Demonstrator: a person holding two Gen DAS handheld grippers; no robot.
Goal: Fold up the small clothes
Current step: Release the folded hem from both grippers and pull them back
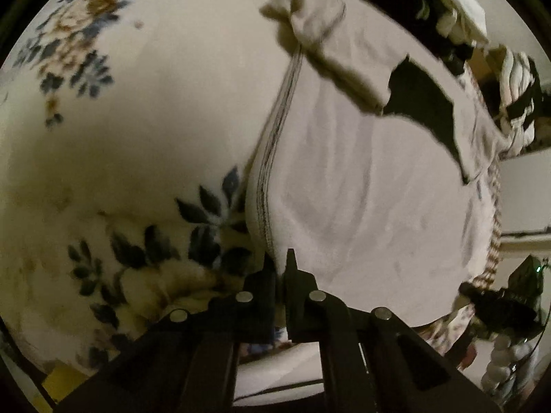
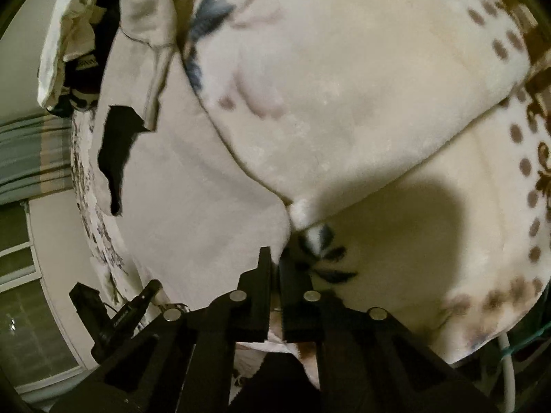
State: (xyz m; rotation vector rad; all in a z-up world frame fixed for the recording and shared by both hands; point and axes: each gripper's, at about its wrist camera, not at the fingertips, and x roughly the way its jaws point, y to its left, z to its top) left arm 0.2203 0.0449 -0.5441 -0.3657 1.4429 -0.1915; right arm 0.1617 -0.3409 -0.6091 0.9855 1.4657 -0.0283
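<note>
A small pale white garment (image 1: 361,189) with a stitched hem lies spread on a floral blanket (image 1: 137,137). It has a dark patch (image 1: 423,103) near its far end. My left gripper (image 1: 280,268) is shut on the garment's near corner at the hem. In the right wrist view the same garment (image 2: 179,189) lies at left, and my right gripper (image 2: 275,265) is shut on its other near corner. The other gripper (image 2: 117,313) shows at lower left there, and the right gripper shows in the left wrist view (image 1: 499,299) at lower right.
The cream blanket (image 2: 361,103) with blue flowers and brown dots covers the bed. A heap of other clothes (image 1: 516,79) lies at the far edge, also in the right wrist view (image 2: 69,44). A window (image 2: 31,292) is at left.
</note>
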